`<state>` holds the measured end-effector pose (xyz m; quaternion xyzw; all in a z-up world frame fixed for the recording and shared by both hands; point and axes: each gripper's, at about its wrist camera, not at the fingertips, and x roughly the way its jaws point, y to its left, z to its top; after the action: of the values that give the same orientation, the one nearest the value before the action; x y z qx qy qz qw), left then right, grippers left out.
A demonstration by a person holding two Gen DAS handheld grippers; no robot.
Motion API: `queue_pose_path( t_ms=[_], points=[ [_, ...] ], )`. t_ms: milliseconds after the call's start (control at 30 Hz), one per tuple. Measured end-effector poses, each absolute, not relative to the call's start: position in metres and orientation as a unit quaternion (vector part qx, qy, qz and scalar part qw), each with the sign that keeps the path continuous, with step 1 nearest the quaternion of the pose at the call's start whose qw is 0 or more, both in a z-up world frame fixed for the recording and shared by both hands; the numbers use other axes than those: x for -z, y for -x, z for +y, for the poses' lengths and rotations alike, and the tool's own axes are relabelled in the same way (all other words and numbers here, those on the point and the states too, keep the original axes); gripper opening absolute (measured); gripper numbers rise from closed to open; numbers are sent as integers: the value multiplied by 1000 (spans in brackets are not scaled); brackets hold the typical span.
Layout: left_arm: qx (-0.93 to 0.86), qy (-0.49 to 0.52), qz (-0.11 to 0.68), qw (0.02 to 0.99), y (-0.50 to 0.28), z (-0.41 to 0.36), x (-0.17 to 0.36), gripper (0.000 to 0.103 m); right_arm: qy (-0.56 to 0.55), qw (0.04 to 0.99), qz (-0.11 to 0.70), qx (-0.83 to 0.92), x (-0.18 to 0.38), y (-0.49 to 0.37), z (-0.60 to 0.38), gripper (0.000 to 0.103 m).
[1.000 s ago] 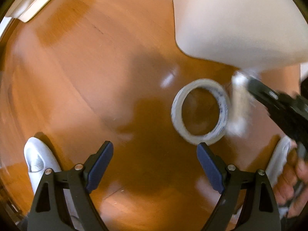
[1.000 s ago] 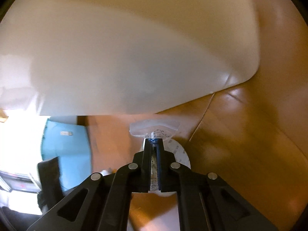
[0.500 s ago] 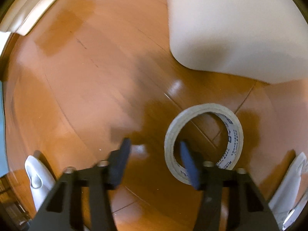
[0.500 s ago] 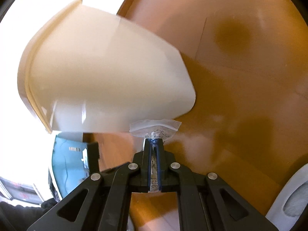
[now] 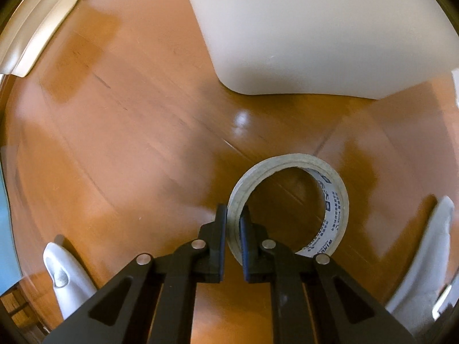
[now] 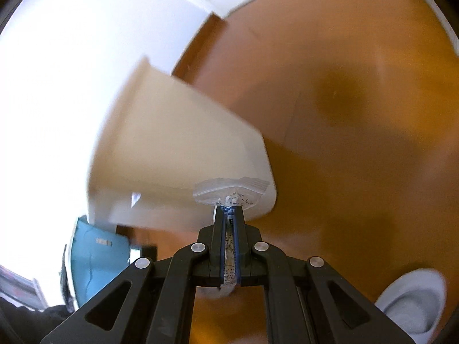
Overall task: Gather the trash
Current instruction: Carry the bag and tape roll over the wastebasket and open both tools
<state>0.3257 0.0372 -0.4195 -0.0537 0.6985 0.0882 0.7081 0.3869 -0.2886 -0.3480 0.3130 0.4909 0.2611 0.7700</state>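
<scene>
While your left claw [image 5: 233, 223] is closing across the near-left wall of the tape roll [image 5: 289, 209] lying on the wooden floor [image 5: 129, 132], your right claw [image 6: 229, 215] is pressed together on a small clear plastic packet [image 6: 229, 192], with the white bin [image 6: 178, 154] just beyond it. You're mid-pickup on the tape, I judge. Next, carry the packet over the bin's rim before letting go, then lift the roll straight up.

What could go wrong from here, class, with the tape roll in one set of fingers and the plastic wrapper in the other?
1. The left gripper is closing its fingers on only one thin wall of the tape roll; lifted, the roll may swing or slip.
2. The right gripper pinches the plastic wrapper by a narrow strip, so it could slide free before reaching the cream bin.
</scene>
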Motion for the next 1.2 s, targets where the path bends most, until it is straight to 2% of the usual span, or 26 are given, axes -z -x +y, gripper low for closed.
queue_pose_path(
  t_ms=[233, 367, 433, 500, 733, 867, 933, 967, 1000, 1033, 1067, 1100, 1200],
  points=[
    [-18, -3, 698, 716, -314, 30, 363, 8, -270, 849, 361, -274, 239, -419, -311, 5],
    [21, -28, 707, 706, -297, 23, 331, 8, -230, 867, 296, -329, 175, -438, -285, 5],
    [36, -39, 712, 700, -288, 21, 314, 8, -196, 861, 306, -356, 161, -453, -259, 5],
    [43, -48, 712, 699, -281, 22, 302, 8, -150, 842, 351, -381, 166, -467, -225, 5],
    [18, -30, 698, 715, -270, 47, 269, 8, 4, 769, 483, -418, 220, -488, -123, 6],
    [2, -25, 681, 732, -277, 58, 243, 8, 45, 747, 524, -406, 244, -491, -106, 8],
    [-3, -27, 669, 743, -280, 60, 228, 8, 35, 748, 521, -409, 239, -489, -110, 13],
    [-4, -32, 659, 752, -284, 62, 214, 8, 22, 752, 514, -413, 233, -488, -115, 21],
    [-4, -40, 649, 759, -287, 60, 203, 8, 15, 756, 507, -415, 228, -486, -120, 40],
    [-5, -46, 640, 767, -291, 58, 190, 8, 16, 758, 503, -414, 226, -484, -124, 48],
    [-3, -49, 633, 773, -295, 57, 181, 8, 17, 764, 497, -410, 222, -481, -127, 65],
    [-1, -53, 625, 779, -299, 56, 172, 8, 14, 774, 487, -404, 217, -478, -132, 71],
    [6, -69, 594, 801, -316, 47, 142, 8, -4, 791, 457, -407, 196, -470, -145, 71]
  ],
)
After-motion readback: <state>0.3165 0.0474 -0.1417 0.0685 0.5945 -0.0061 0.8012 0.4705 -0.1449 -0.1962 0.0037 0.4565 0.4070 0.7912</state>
